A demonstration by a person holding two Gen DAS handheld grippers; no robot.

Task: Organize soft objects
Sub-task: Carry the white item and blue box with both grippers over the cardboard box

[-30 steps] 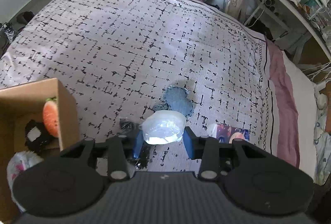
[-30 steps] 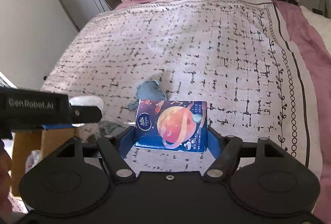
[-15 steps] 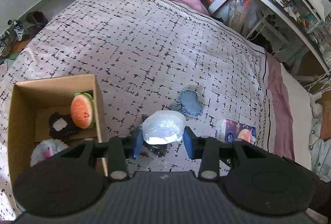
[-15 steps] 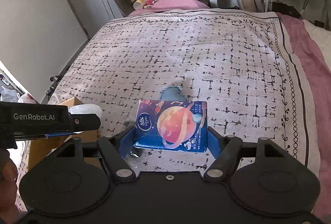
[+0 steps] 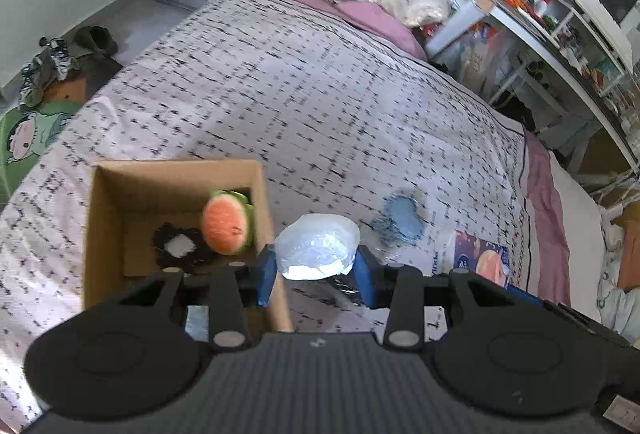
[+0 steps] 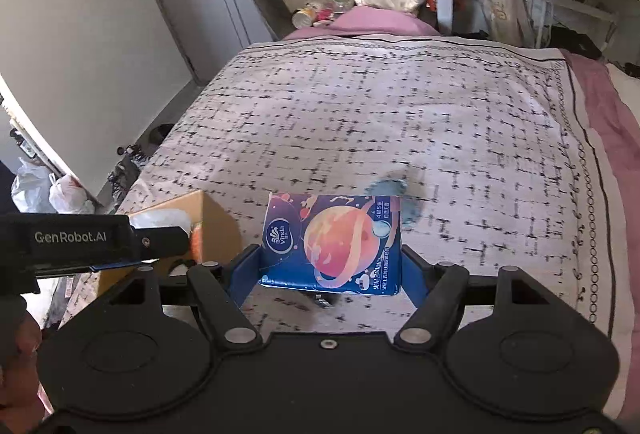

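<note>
Left wrist view has the left gripper (image 5: 316,270) nipped narrow on a crinkly, translucent plastic pouch (image 5: 318,248), held in the air just over the right wall of the cardboard box (image 5: 176,169), so this looks like the carrying step, and the next move would be to bring it over the box opening and let go. Right wrist view shows the right gripper (image 6: 330,266), jaws fairly wide, clamped on a glossy blue Vinda tissue pack (image 6: 332,244) right of the box. Inside the box sit a fuzzy watermelon plush (image 5: 226,228) and a black-and-white soft item (image 5: 180,246); beyond its right wall a flat blue cloth piece (image 5: 402,220) lies on the grid-patterned bedspread (image 5: 320,105).
</note>
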